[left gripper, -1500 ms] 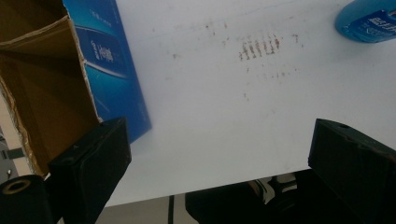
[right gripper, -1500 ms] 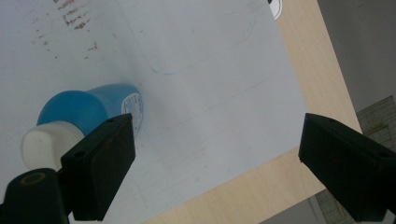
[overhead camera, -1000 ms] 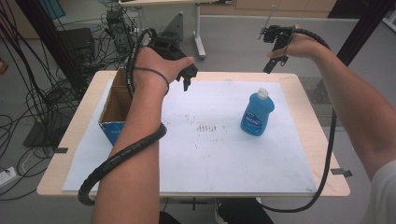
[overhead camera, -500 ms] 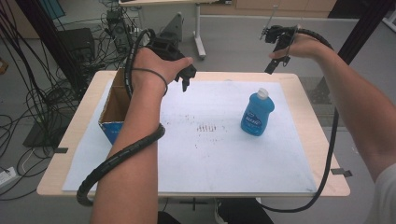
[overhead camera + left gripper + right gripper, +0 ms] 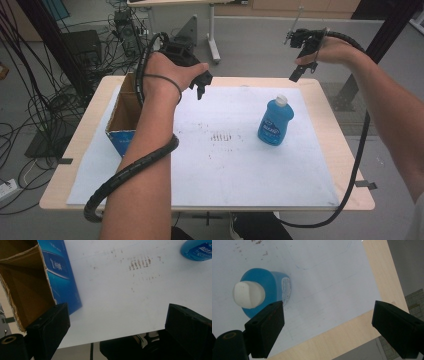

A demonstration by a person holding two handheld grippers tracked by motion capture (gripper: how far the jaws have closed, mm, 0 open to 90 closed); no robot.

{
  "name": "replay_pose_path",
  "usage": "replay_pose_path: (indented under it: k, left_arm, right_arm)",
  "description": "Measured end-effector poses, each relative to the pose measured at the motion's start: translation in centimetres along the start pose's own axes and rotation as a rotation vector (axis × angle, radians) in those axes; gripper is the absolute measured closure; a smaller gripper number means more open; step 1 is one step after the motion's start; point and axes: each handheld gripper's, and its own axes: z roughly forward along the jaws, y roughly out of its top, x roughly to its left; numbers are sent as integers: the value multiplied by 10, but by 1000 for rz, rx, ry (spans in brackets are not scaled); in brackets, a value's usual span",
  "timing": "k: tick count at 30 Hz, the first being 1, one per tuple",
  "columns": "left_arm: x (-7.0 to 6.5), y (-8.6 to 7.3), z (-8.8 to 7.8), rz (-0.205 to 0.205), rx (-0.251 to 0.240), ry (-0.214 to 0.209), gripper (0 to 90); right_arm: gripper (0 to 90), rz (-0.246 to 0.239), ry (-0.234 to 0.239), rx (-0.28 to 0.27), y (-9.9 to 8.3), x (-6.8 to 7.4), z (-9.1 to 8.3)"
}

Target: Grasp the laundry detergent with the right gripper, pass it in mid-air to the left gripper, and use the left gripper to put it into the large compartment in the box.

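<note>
High view: blue bottle (image 5: 274, 121) stands upright on white sheet (image 5: 240, 165), well apart from cardboard box (image 5: 123, 111); left gripper (image 5: 201, 84) and right gripper (image 5: 299, 70) both wide open, empty, barely shifted since a second ago, approach not begun

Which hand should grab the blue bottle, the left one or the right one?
Probably the right. The right gripper hangs open above the table's far edge, nearer the blue bottle, which stands just below its jaws. The left gripper hangs by the cardboard box.
</note>
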Motion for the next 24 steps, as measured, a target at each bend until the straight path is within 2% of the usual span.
replay_pose_path:
  k: [9, 18, 24]
  left_arm:
    - [-2, -1, 0, 9, -2, -4, 64]
    - [-2, -4, 1, 12, -7, -15, 64]
    - [-6, -4, 0, 26, -12, -19, 63]
  right_arm:
    - [110, 16, 20, -20, -27, 6, -5]
    - [109, 12, 12, -23, -51, 17, -5]
    - [100, 22, 7, -67, -65, 25, -6]
